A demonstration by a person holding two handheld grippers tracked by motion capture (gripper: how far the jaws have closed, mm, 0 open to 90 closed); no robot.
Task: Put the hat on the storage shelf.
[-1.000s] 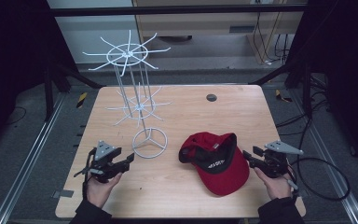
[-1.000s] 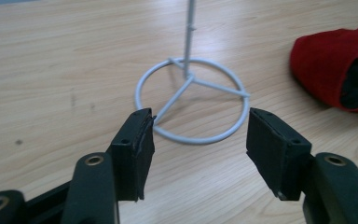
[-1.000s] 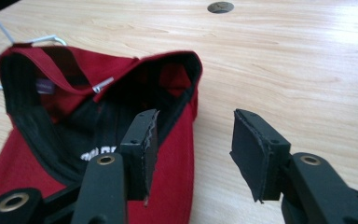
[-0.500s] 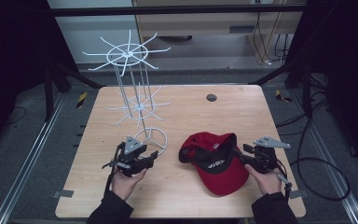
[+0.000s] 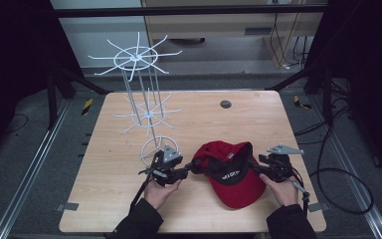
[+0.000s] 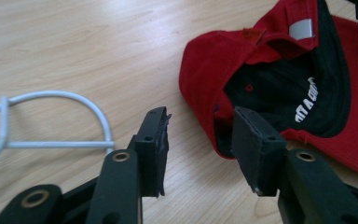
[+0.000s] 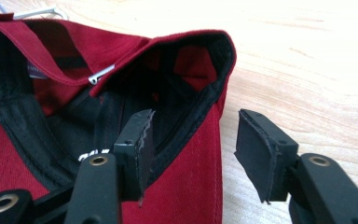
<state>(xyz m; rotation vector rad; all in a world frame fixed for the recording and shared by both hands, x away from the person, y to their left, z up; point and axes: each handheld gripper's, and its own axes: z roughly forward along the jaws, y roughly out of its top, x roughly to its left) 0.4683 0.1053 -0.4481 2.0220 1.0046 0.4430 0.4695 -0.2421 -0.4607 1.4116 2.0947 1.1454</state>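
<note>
red cap (image 5: 231,174), black lining, white lettering | white wire rack (image 5: 144,107) | light wood-grain table (image 5: 219,119)

White lettering on the black lining of the red cap (image 6: 279,70) is too partial to read.

Lab-type test rig: wooden table (image 5: 129,209) on metal-frame rails (image 5: 25,184), loose cables (image 5: 338,174) on grey floor, dark surround (cabinets behind).

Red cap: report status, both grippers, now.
Left gripper open, jaws straddling the red cap's rim. Right gripper open, straddling the opposite rim. Cap upside down on table. White wire rack close by the left gripper.
</note>
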